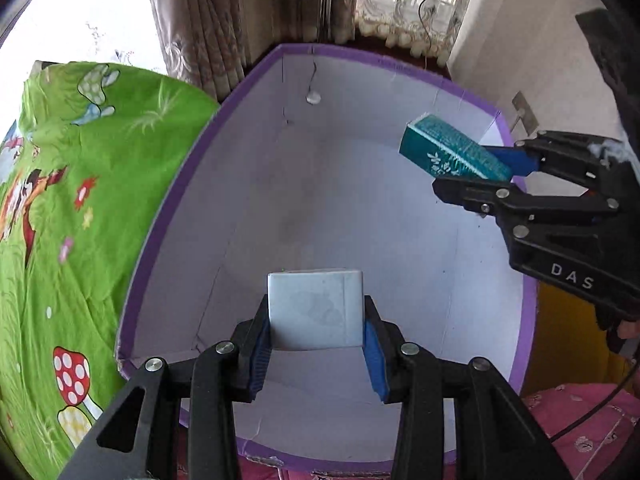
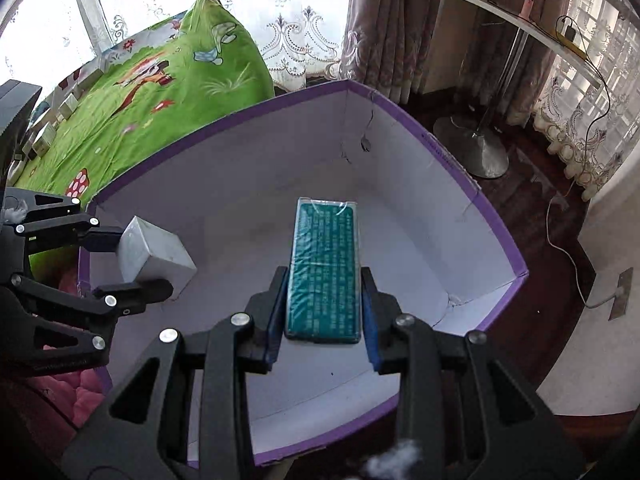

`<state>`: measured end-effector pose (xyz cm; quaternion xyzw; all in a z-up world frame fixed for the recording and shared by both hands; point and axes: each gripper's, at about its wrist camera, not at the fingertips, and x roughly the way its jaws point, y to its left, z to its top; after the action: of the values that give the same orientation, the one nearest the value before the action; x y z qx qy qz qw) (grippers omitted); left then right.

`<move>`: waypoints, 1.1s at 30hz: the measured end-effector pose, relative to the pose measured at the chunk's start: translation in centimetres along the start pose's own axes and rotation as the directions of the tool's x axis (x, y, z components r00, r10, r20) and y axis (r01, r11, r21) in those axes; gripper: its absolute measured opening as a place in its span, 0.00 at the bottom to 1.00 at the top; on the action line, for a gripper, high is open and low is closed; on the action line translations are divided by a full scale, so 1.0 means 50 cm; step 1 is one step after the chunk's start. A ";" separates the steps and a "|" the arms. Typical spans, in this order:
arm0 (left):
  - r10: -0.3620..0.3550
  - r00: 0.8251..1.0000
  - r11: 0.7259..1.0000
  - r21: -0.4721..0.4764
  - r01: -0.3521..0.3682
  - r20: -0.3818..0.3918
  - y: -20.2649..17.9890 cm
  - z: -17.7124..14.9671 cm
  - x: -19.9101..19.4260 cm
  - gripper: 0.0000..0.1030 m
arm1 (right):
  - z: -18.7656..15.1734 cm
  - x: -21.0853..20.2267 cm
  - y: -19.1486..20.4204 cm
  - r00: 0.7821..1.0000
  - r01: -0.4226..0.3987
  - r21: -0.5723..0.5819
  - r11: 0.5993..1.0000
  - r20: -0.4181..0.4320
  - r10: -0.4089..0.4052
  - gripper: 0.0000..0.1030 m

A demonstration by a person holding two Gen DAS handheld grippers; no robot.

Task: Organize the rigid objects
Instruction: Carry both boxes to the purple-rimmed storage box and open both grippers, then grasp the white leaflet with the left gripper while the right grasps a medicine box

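A big purple-rimmed box (image 1: 168, 216) (image 2: 492, 224) with a white inside lies below both grippers. My left gripper (image 1: 316, 344) is shut on a small white box (image 1: 314, 308), held over the near part of the purple box. In the right wrist view that left gripper (image 2: 116, 264) comes in from the left with the white box (image 2: 154, 254). My right gripper (image 2: 324, 320) is shut on a long teal box (image 2: 325, 276) wrapped in clear film. In the left wrist view the right gripper (image 1: 476, 168) holds the teal box (image 1: 448, 148) over the box's right side.
A green cartoon-print bedspread (image 1: 60, 208) (image 2: 160, 92) lies left of the purple box, with several small boxes (image 2: 60, 120) on it. Pink fabric (image 1: 580, 424) sits at the near side. Curtains (image 1: 224, 20), a lamp base (image 2: 476, 148) and a floor cable (image 2: 568, 256) lie beyond.
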<state>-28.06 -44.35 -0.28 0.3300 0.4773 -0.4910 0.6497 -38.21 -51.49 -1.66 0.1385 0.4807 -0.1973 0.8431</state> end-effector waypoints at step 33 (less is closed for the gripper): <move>0.596 0.800 0.291 -0.948 -0.132 0.072 0.613 -0.678 -0.351 0.75 | 0.254 0.126 0.816 0.891 -0.441 -0.483 0.756 -0.135 0.433 0.75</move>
<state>-9.97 0.96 4.00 -0.0918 0.4232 -0.0366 0.9006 -6.71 -22.06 1.00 0.0244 0.4758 0.1377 0.8684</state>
